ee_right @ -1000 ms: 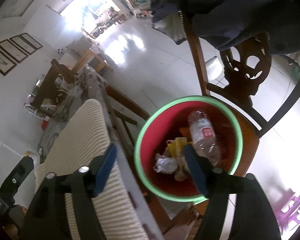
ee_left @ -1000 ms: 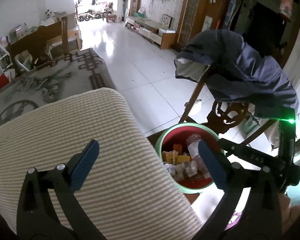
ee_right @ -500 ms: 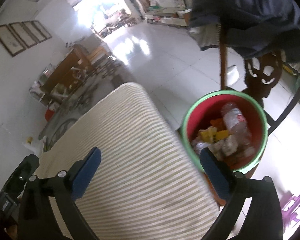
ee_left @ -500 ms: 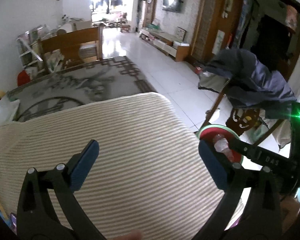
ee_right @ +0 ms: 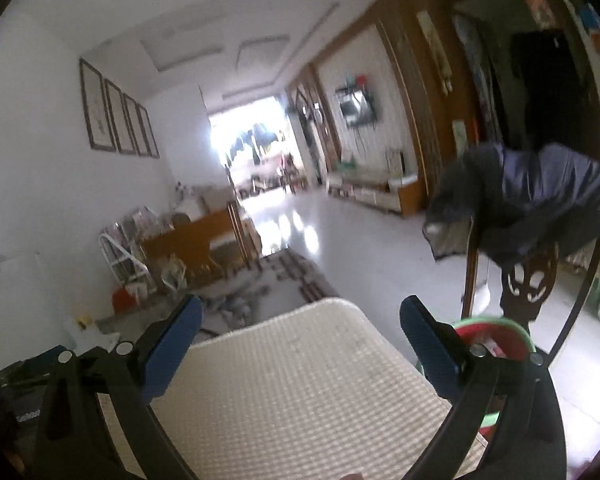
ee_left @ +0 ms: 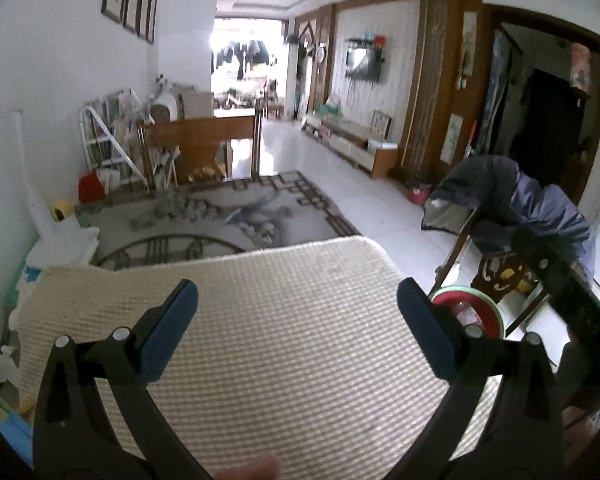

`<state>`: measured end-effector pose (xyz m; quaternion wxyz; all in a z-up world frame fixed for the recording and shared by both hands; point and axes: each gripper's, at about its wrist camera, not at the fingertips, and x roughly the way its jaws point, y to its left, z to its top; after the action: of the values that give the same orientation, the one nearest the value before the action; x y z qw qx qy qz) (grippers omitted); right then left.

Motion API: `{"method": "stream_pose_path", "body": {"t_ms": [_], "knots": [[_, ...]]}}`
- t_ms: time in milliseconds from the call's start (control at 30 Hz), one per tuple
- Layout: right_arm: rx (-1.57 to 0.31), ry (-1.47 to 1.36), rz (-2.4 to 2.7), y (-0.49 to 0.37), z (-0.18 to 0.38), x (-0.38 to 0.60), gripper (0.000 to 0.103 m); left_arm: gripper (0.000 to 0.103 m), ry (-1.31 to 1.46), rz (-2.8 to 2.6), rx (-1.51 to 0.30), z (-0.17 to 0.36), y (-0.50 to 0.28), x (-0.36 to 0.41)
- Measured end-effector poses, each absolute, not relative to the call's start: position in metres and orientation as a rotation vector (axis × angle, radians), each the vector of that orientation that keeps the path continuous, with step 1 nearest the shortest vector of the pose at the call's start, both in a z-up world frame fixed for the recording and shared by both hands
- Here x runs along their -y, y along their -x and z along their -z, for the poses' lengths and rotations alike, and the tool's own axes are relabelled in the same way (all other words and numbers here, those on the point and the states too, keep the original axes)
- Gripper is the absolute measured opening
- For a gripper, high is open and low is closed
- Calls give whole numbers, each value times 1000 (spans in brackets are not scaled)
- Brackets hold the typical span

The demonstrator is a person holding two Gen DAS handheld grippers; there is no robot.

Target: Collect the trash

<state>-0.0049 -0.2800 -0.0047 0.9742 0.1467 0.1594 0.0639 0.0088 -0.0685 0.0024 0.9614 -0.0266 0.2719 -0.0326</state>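
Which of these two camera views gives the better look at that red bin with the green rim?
The left wrist view. There the red bin shows a stretch of its green rim and red inside with something pale in it, sharply, though a claw finger covers its left side. The right wrist view shows the bin blurred and more hidden behind the claw finger.

We count two hand-held grippers: the left hand-held gripper and the right hand-held gripper, each with two blue pads, four pads altogether. There is one striped cushion and one green-rimmed red bin; we can make out one plastic bottle inside it, and cannot count anything else in there. We see one wooden chair carrying one dark jacket, one patterned rug, four framed pictures on the wall, and one wall-mounted television.
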Motion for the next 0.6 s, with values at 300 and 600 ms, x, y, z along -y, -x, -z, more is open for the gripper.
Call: {"method": "stream_pose_path", "body": {"t_ms": [300,600], "knots": [[-279,-221,-122,29,10,270,96,98,67,94,-530,-8,2,62],[-322,-230,-129,35,17,262,96,98,58,94,-538,-6,4,58]]}}
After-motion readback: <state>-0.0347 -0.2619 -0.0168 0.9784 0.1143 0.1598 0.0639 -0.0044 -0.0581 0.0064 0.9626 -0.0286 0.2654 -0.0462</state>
